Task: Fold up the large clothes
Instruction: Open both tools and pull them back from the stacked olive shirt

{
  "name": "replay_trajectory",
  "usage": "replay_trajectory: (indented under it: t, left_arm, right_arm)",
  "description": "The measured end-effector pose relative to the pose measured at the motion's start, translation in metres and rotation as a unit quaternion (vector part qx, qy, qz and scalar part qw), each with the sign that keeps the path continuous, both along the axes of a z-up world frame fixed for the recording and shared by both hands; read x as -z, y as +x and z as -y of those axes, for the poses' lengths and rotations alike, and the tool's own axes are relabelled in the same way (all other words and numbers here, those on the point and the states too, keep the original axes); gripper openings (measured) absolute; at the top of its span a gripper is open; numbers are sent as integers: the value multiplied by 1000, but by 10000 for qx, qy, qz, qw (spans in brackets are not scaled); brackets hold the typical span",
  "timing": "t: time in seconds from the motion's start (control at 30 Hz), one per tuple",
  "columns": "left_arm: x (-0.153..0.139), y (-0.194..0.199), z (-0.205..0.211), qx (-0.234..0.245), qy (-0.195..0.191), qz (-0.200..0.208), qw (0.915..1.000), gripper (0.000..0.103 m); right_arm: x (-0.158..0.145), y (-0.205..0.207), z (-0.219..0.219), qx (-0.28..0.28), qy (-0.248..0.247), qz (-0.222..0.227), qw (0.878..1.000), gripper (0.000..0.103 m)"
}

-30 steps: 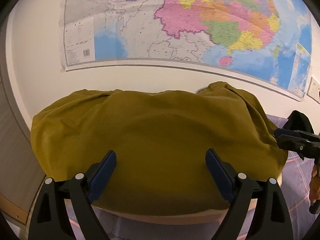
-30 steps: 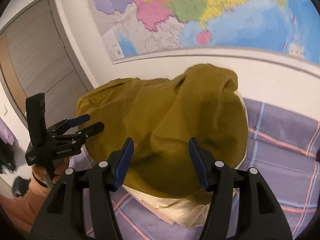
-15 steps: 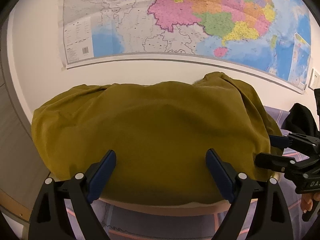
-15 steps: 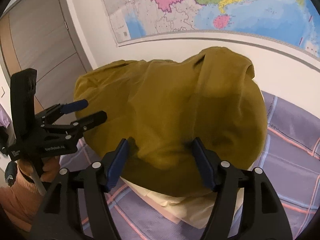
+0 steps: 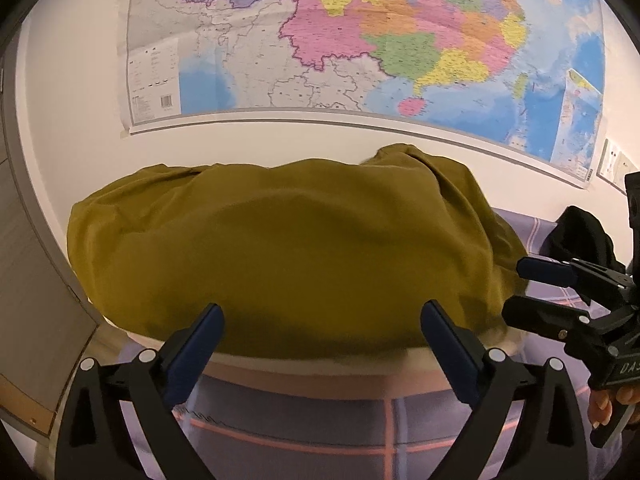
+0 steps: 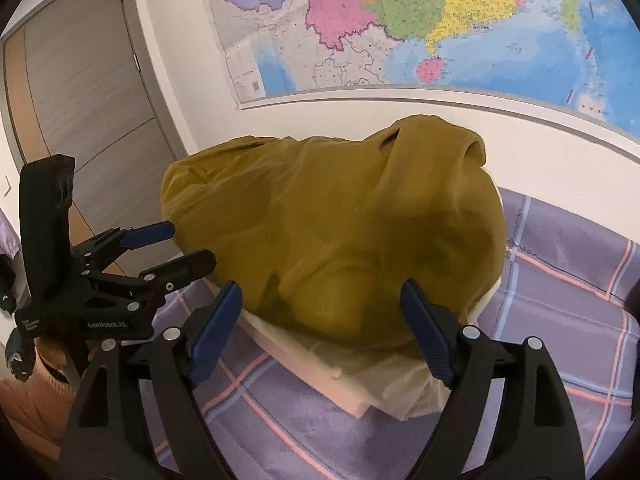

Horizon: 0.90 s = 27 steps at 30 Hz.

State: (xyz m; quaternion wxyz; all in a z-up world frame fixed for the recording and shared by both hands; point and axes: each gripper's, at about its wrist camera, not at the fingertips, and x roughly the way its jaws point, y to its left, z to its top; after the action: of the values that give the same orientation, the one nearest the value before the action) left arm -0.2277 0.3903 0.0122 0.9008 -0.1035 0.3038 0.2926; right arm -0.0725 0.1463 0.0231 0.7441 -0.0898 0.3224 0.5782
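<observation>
An olive-yellow garment [image 5: 296,256] lies bunched over a cream pillow [image 5: 320,364] on the bed, against the wall. My left gripper [image 5: 322,332] is just short of its near edge. Its jaws are opening, with nothing pressed between the blue pads [image 5: 208,332]. In the right wrist view the same garment [image 6: 332,220] humps up, with a fold at its far right end. My right gripper [image 6: 322,312] faces its near side, jaws opening and nothing gripped. Each gripper also shows in the other's view: the right gripper [image 5: 520,292] at the garment's right end, the left gripper [image 6: 188,248] at its left end.
A purple plaid bedsheet [image 6: 560,280] covers the bed around the pillow. A large coloured map [image 5: 360,40] hangs on the white wall behind. A grey wooden door [image 6: 80,100] stands to the left. A dark cloth [image 5: 580,232] lies at the right.
Both grippers have drawn back from the garment, and more bedsheet shows in front of the pillow. The right gripper's jaws have spread wider; the left's widened slightly.
</observation>
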Motion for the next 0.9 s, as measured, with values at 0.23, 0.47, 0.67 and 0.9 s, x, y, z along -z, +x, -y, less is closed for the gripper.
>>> replay_trajectory:
  t: [0.23,0.47,0.67,0.9]
  left_arm:
    - [4,-4,14,-146,-42,64,9999,96]
    - [6,-9,26,-248,14,68,9997,96]
    - [3,-17,36,-342,210,283,9988,96]
    - [0,-25,40,-574,150,327,9977,96]
  right_arm:
    - [3,-16,11,-8,-14,140,9999,94]
    - [6,-22,23,76,40,134,9999,97]
    - [5,-30,32,96,69,249,9996,97]
    - [4,-39,41,109,80,324,9994,97]
